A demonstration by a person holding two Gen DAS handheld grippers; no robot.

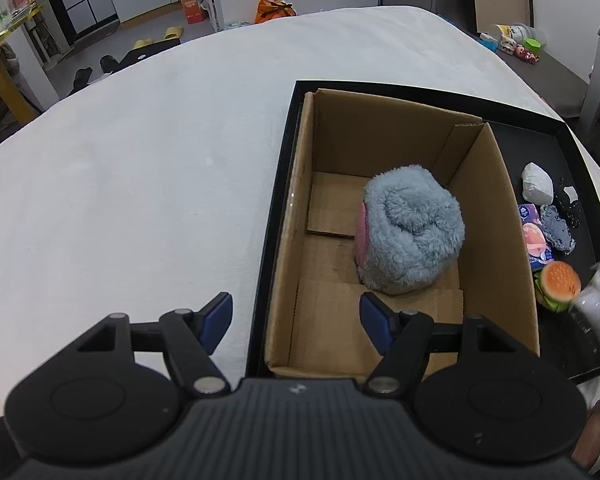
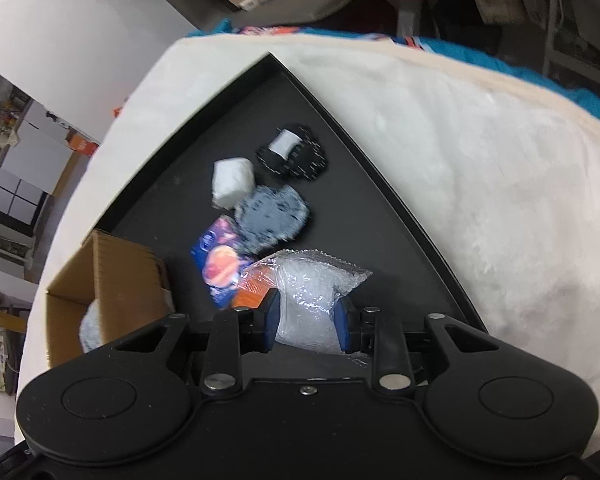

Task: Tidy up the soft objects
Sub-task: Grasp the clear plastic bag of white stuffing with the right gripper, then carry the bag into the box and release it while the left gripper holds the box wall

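Our right tongs (image 2: 307, 322) pinched the bubble bag (image 2: 314, 288); left tongs (image 1: 296, 318) gaped empty over the cardboard box (image 1: 496, 184); we judged: lift clear, release beside the plush (image 1: 410, 232).

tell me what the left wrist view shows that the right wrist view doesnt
Only the left wrist view: the left tongs open and empty, and the inside floor of the cardboard box.

Only the right wrist view: the right tongs shut on the clear bubble bag, and the black patch.

Both: box, fuzzy blue plush, black tray, white wad.
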